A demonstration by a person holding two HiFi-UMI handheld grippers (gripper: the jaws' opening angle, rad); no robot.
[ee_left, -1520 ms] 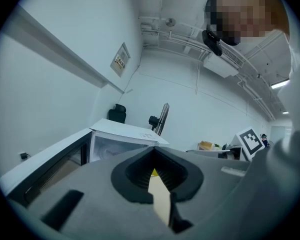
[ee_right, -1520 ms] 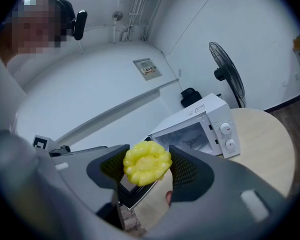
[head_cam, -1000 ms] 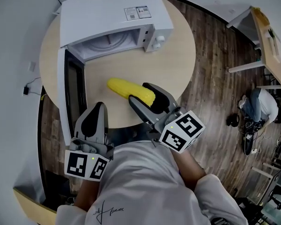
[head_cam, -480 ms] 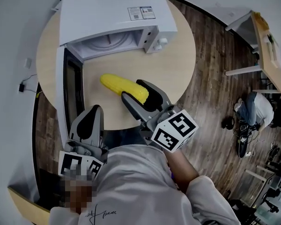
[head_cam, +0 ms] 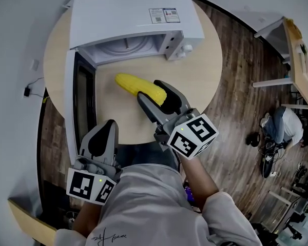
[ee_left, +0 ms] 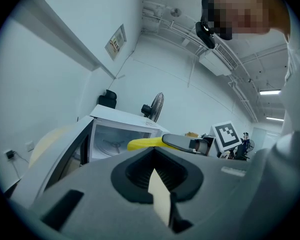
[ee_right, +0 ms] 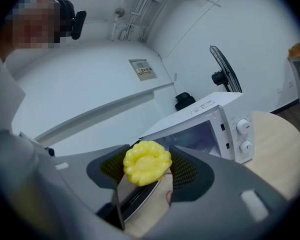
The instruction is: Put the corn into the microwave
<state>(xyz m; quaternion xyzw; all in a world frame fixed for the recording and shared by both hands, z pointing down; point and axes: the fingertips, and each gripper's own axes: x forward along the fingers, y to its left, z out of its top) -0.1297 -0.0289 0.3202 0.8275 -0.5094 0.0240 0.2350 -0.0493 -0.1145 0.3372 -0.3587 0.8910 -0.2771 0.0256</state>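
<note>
Straight ahead of our right claw [head_cam: 150, 90] there's just a bare strip of table [head_cam: 195, 81] and then the microwave [head_cam: 128, 9] mouth standing wide open. So nothing sits in that lane except the corn [head_cam: 136, 84] itself, poking out past the jaw tips. The swung-out door [head_cam: 84, 100] walls off the claw's whole left side, with our left gripper [head_cam: 108, 129] down by its near end, and ahead-right the control panel with its knobs [head_cam: 186, 49] caps the opening, though right of the claw the tabletop's bare out to the rim.
</note>
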